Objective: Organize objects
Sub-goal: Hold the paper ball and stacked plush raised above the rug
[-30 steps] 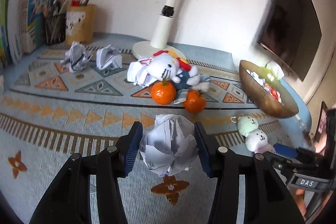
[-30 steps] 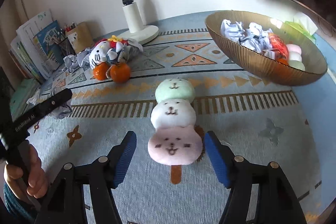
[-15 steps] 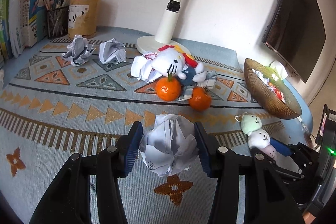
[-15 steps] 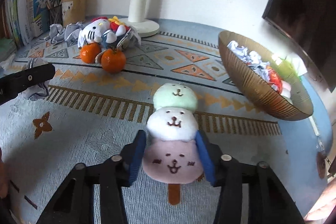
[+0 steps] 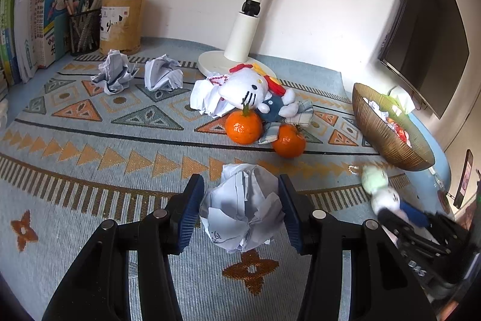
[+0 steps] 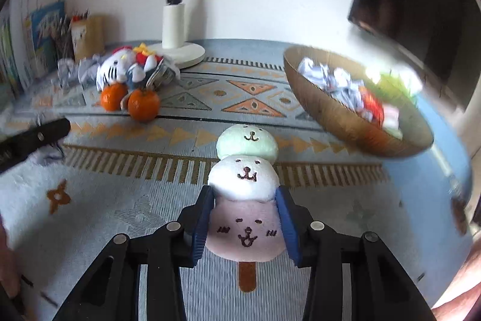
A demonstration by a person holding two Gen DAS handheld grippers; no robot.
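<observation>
My left gripper [image 5: 239, 208] is shut on a crumpled paper ball [image 5: 243, 209] and holds it above the patterned mat. My right gripper [image 6: 245, 220] is shut on the pink bottom part of a three-ball plush skewer [image 6: 245, 191], lifted off the mat; the plush also shows blurred in the left wrist view [image 5: 381, 191]. A brown bowl [image 6: 339, 116] with paper balls and toys stands at the right, also seen in the left wrist view [image 5: 378, 134]. Two more paper balls [image 5: 114, 74] [image 5: 163, 75] lie at the back left.
A Hello Kitty plush [image 5: 252, 95] lies on paper and cloth, with two oranges [image 5: 243, 127] [image 5: 288, 140] in front. A white lamp base [image 5: 224, 65], pen holders [image 5: 120, 23], books [image 5: 30, 20] and a dark monitor [image 5: 427, 29] line the back and right.
My right gripper has closed on the plush skewer and lifted it, turning toward the bowl. My left gripper keeps the paper ball and has shifted slightly.
</observation>
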